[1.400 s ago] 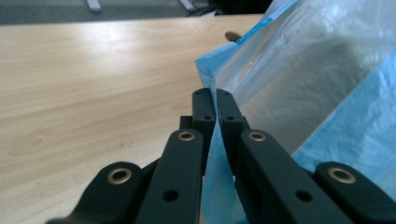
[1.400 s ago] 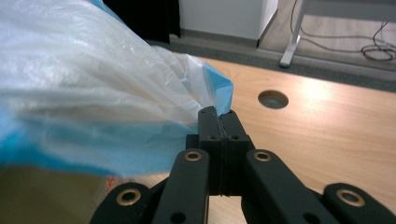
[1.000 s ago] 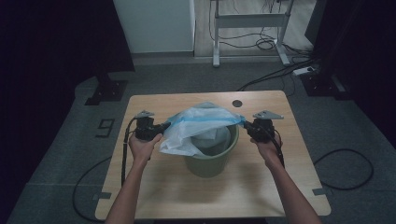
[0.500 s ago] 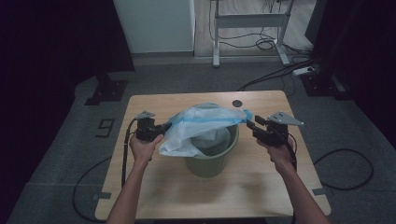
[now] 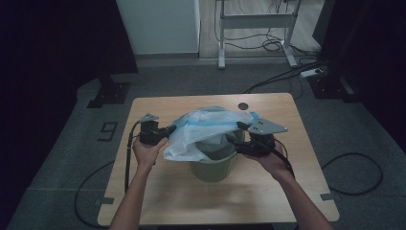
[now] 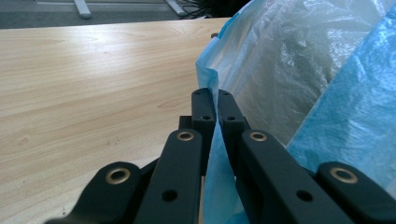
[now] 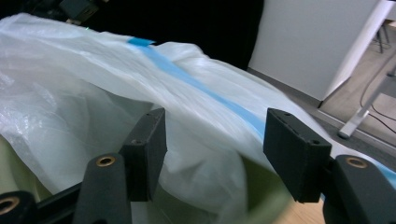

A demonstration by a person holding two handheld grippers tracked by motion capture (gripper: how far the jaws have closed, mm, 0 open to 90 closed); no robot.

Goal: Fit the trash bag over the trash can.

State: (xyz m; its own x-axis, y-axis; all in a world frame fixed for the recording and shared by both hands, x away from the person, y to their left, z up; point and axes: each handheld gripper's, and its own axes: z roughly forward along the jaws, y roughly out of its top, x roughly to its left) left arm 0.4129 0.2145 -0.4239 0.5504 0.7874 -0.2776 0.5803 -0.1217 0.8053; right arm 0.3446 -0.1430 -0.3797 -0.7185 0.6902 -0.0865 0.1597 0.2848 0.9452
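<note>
Left gripper (image 6: 211,105) pinching bag (image 6: 299,84) | floor marking (image 5: 109,129) "9"

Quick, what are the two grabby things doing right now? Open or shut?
Left hand-held gripper: shut on the edge of the plastic bin bag.
Right hand-held gripper: open, jaws apart around the bag's rim at the green bin, holding nothing.

Crinkly plastic bag (image 5: 206,132); wooden table (image 5: 158,196)

Lab: dark curtains, floor cables (image 5: 287,76), taped table (image 5: 158,105).
</note>
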